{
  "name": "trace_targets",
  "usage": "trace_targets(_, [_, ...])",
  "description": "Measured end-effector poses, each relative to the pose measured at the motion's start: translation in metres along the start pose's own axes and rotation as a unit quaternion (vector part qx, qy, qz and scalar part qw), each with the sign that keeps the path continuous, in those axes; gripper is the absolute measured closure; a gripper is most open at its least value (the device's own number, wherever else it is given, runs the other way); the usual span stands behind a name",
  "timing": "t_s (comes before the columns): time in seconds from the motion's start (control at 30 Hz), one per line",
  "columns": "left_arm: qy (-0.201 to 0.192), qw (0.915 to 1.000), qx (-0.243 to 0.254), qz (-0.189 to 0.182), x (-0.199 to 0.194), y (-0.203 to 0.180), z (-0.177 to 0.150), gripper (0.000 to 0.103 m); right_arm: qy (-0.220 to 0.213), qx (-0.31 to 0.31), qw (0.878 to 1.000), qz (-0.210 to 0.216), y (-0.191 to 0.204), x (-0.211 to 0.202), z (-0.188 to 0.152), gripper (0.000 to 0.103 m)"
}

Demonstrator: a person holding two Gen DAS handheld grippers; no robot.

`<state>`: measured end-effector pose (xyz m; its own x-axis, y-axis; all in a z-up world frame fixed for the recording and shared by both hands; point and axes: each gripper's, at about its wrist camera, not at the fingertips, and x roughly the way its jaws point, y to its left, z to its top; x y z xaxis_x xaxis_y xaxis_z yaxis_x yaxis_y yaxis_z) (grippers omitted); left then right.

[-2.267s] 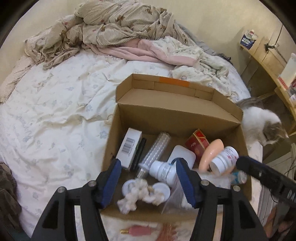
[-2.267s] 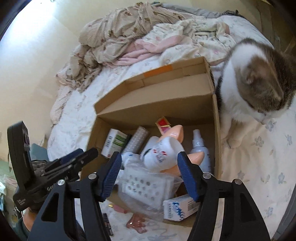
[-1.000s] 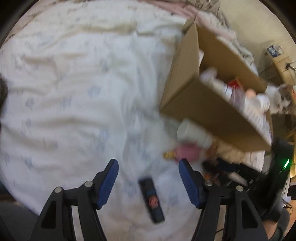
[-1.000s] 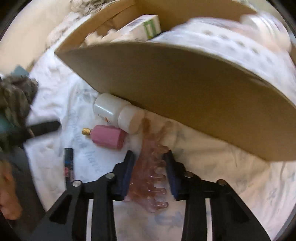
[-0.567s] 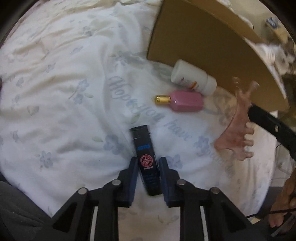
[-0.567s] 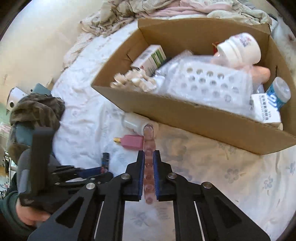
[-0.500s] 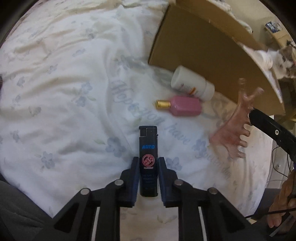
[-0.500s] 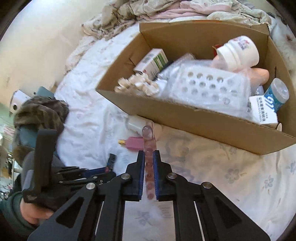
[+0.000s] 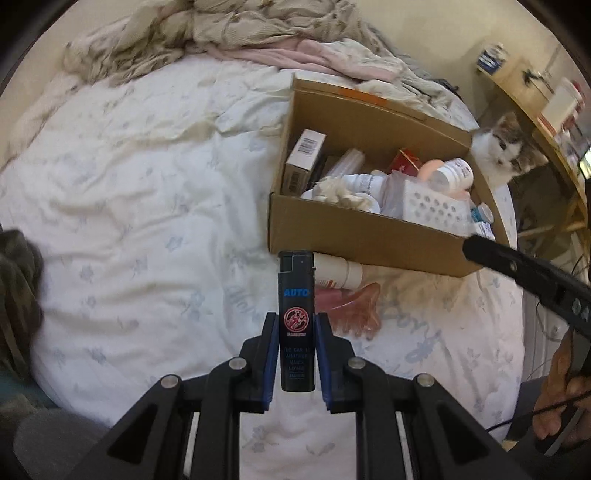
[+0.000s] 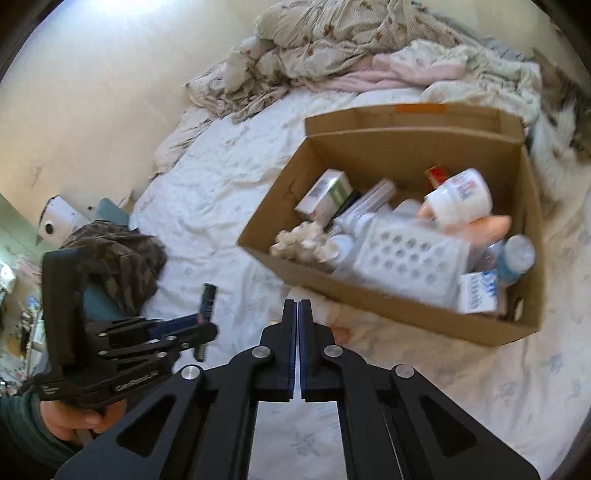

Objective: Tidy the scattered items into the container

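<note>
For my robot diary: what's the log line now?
left tool: jaws just closed, gripping black rectangular plastic lighter | right tool: shut, empty | pink translucent comb: outside brown cardboard box

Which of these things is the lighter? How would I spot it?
Start at the cardboard box on the white bedsheet. Just before its near wall, the left gripper holds the lighter between blue pads. It is slim and black with blue lettering and a red round emblem, unlike the white bottle and pink comb lying behind it.

bed (image 9: 129, 206) | on it: cardboard box (image 9: 354, 236), white bottle (image 9: 338, 272), pink comb (image 9: 356, 308), blankets (image 9: 229, 33)
</note>
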<state>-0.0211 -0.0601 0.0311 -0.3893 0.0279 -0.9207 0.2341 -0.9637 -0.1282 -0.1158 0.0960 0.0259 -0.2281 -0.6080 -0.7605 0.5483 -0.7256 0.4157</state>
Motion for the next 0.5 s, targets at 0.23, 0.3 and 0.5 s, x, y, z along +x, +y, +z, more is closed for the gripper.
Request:
trace_targets(0.23, [0.012,0.9998,-0.015,0.003,0.021,0.009,-0.010,0.084,0.117,-0.052,0.992,-0.017,0.004,0.060,-0.019,0.042])
trace_targets(0.3, [0.012,0.9996,-0.027,0.002,0.025,0.017,-0.012,0.084,0.131,-0.092,0.987,-0.032,0.014,0.076,-0.026,0.024])
trace_targets(0.5, [0.015,0.9960,-0.087,-0.014,0.032,0.046,-0.016,0.084,0.155,-0.208,0.964,-0.058,0.040,0.119,-0.038,0.025])
